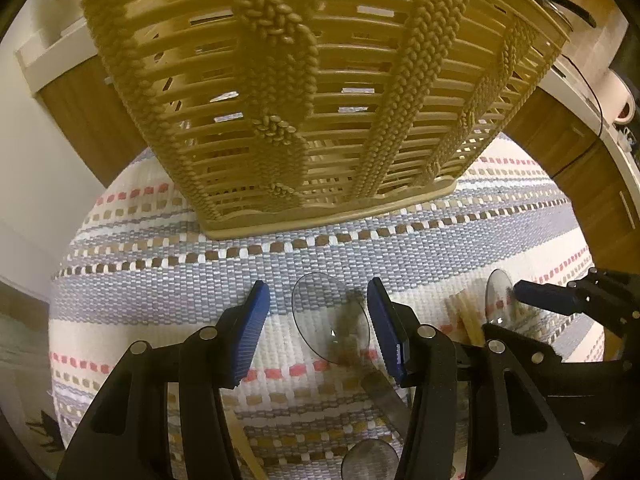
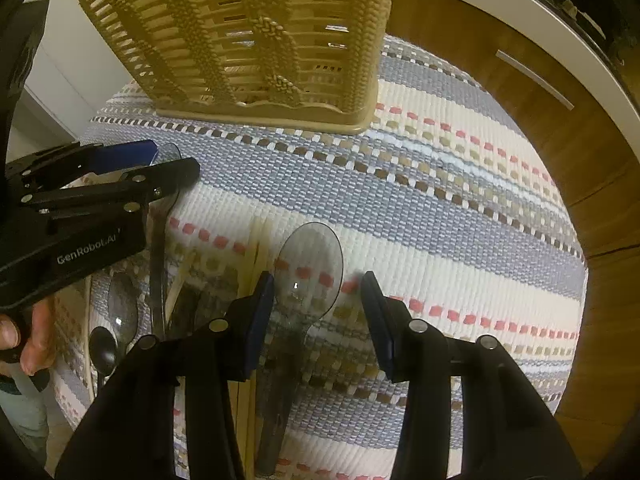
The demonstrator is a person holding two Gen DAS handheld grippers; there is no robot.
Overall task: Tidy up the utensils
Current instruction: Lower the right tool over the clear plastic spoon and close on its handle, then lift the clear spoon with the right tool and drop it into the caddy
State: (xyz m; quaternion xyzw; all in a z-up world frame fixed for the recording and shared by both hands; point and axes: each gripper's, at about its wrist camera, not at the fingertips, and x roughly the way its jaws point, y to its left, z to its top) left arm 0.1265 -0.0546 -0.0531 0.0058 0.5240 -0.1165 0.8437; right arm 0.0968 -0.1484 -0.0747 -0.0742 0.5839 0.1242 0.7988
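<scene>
A clear plastic spoon [image 1: 320,312] lies on the striped woven mat [image 1: 200,280], its bowl between the blue pads of my left gripper [image 1: 318,285]. The jaws stand apart around the bowl without pressing it. My right gripper [image 2: 317,276] straddles a second clear spoon [image 2: 312,264] the same way, open, with the handle running back under it. The tan woven-look basket [image 1: 304,92] stands on the mat just beyond both grippers. From the left wrist, the right gripper [image 1: 505,309] shows at the right over its spoon [image 1: 496,292]. From the right wrist, the left gripper [image 2: 172,159] shows at the left.
Pale wooden sticks [image 2: 252,264] lie between the two spoons. More spoons [image 2: 122,312] rest on the mat at the lower left, near a hand [image 2: 36,332] on the left gripper's handle. Wooden cabinet fronts [image 2: 540,92] and a white counter edge ring the mat.
</scene>
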